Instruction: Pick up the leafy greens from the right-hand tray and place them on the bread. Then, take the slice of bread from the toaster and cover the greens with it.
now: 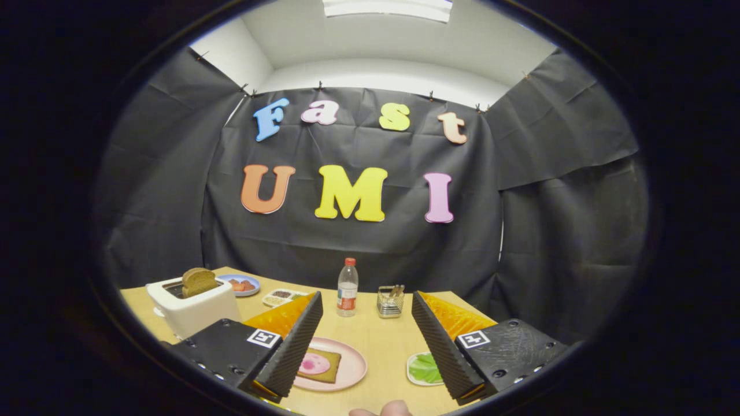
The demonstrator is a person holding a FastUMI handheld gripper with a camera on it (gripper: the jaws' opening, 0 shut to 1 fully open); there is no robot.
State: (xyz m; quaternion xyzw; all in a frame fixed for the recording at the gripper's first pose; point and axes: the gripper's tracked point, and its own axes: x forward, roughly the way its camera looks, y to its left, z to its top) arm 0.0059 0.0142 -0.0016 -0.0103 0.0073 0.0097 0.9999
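My gripper (pixel 363 346) hangs above the wooden table with its two ribbed black fingers wide apart and nothing between them. Below the gap sits a pink plate (pixel 350 365) holding a bread slice (pixel 321 365) topped with a pink round of meat; the left finger (pixel 295 341) covers the plate's left side. The leafy greens (pixel 425 367) lie on a small white tray (pixel 413 375) just inside the right finger (pixel 442 346), partly hidden by it. A white toaster (pixel 193 306) stands beyond the left finger with a brown bread slice (pixel 199 281) sticking up from its slot.
A plastic bottle with a red cap (pixel 347 287) and a wire basket (pixel 390 301) stand at the table's far side. A blue plate of food (pixel 241 285) and a small white tray (pixel 281 296) lie behind the toaster. A fingertip (pixel 388 409) shows at the near edge.
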